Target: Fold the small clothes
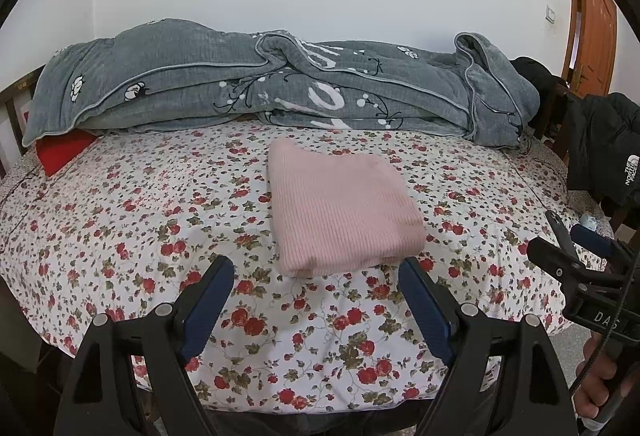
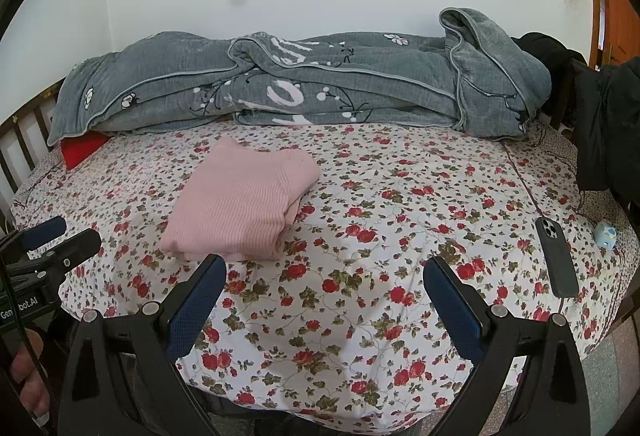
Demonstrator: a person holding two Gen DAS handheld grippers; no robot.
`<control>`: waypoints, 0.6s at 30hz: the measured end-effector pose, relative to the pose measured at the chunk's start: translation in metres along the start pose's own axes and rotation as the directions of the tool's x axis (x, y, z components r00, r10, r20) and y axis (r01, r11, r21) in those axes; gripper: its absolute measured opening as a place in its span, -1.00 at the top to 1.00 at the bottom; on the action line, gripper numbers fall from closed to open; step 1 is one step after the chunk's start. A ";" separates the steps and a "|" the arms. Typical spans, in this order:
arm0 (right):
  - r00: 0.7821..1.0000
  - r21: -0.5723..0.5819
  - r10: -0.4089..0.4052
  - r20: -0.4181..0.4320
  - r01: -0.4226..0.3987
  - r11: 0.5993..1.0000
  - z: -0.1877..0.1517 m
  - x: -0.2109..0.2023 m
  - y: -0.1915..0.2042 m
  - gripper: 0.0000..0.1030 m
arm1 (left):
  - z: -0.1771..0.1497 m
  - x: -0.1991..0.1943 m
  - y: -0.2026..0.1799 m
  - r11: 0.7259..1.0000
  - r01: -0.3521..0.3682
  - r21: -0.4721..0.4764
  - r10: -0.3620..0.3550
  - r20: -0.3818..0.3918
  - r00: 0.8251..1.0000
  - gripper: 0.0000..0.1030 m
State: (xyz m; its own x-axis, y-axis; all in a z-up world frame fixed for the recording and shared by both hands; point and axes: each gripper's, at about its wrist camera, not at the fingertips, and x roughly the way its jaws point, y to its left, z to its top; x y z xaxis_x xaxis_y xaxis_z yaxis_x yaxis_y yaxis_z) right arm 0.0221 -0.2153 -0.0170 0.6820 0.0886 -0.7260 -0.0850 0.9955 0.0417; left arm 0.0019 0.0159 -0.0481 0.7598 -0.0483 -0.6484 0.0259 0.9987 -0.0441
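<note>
Pink sweater (image 1: pixel 340 204) lies folded; both grippers' fingers (image 1: pixel 208 312) (image 2: pixel 452 312) gape empty; jacket (image 1: pixel 604 144) reads "THE NORTH FACE".

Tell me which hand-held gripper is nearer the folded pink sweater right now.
Left. The left hand-held gripper sits open just short of the folded pink sweater's near edge, straddling it. The right hand-held gripper, also open, is off to the sweater's right over bare floral sheet.

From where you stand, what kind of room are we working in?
Most likely a bedroom: a bed with a floral sheet, a grey quilt bundled along the wall, and a wooden door at the right. A folded pink garment lies on the sheet.
</note>
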 end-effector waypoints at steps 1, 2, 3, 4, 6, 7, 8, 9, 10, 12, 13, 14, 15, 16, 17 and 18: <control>1.000 0.001 0.000 0.001 0.000 1.000 0.001 -0.001 0.001 -0.89 | 0.000 0.000 0.000 1.000 0.000 -0.001 0.000 0.000 1.000 -0.63; 1.000 0.000 0.001 0.001 -0.001 1.000 0.001 -0.001 0.000 -0.89 | 0.000 0.000 0.000 1.000 0.000 0.000 0.000 0.000 1.000 -0.63; 1.000 0.000 0.000 0.001 0.000 1.000 0.001 -0.001 0.000 -0.89 | 0.000 0.000 0.000 1.000 -0.001 -0.002 0.001 0.000 1.000 -0.63; 1.000 0.000 0.000 0.001 0.000 1.000 0.001 -0.001 0.000 -0.89 | 0.000 0.000 -0.001 1.000 -0.002 -0.003 0.002 0.000 1.000 -0.63; 1.000 0.000 0.000 0.001 0.000 1.000 0.001 -0.001 0.001 -0.89 | 0.000 0.000 -0.001 1.000 -0.002 -0.002 0.002 0.000 1.000 -0.63; 1.000 0.001 0.000 0.001 0.000 1.000 0.001 -0.001 0.001 -0.89 | 0.000 -0.001 -0.001 1.000 -0.002 -0.002 0.002 0.001 1.000 -0.63; 1.000 0.001 -0.001 0.002 0.001 1.000 0.001 -0.001 0.001 -0.89 | 0.000 -0.001 -0.001 1.000 -0.003 -0.004 0.003 0.001 1.000 -0.64; 1.000 0.001 -0.002 0.002 0.002 1.000 0.001 -0.002 0.001 -0.89 | 0.000 -0.001 -0.001 1.000 -0.002 -0.005 0.002 0.001 1.000 -0.64; 1.000 0.001 -0.001 0.002 0.001 1.000 0.001 -0.002 0.001 -0.89 | 0.000 -0.001 -0.001 1.000 0.000 -0.006 0.000 0.001 1.000 -0.64; 1.000 0.001 -0.002 0.003 0.002 1.000 0.001 -0.002 0.001 -0.89 | 0.000 0.000 0.000 1.000 -0.001 -0.005 0.001 0.001 1.000 -0.64; 1.000 -0.001 -0.002 0.003 0.002 1.000 0.002 -0.002 0.001 -0.89 | 0.000 -0.001 -0.001 1.000 -0.001 -0.005 0.001 0.000 1.000 -0.64; 1.000 0.000 -0.003 0.004 0.003 1.000 0.001 -0.003 0.001 -0.89 | 0.000 -0.001 0.000 1.000 -0.001 -0.003 0.001 0.001 1.000 -0.64; 1.000 -0.001 -0.003 0.005 0.003 1.000 0.002 -0.003 0.001 -0.89 | 0.000 0.000 0.001 1.000 -0.001 -0.002 0.001 0.001 1.000 -0.64; 1.000 0.001 -0.003 0.006 0.003 1.000 0.002 -0.004 0.002 -0.89 | 0.000 0.000 0.001 1.000 0.000 -0.002 0.000 0.000 1.000 -0.64; 1.000 0.002 -0.003 0.007 0.003 1.000 0.003 -0.005 0.003 -0.89 | 0.000 -0.001 0.000 1.000 0.000 -0.002 0.000 0.000 1.000 -0.64; 1.000 0.002 -0.004 0.007 0.004 1.000 0.003 -0.006 0.004 -0.89 | 0.000 -0.001 0.000 1.000 -0.001 -0.003 0.001 0.000 1.000 -0.64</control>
State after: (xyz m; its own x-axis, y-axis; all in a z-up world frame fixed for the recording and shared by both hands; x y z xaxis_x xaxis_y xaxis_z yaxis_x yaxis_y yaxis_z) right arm 0.0204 -0.2117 -0.0106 0.6873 0.0848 -0.7214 -0.0808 0.9959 0.0400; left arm 0.0006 0.0163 -0.0474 0.7600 -0.0474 -0.6481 0.0233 0.9987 -0.0457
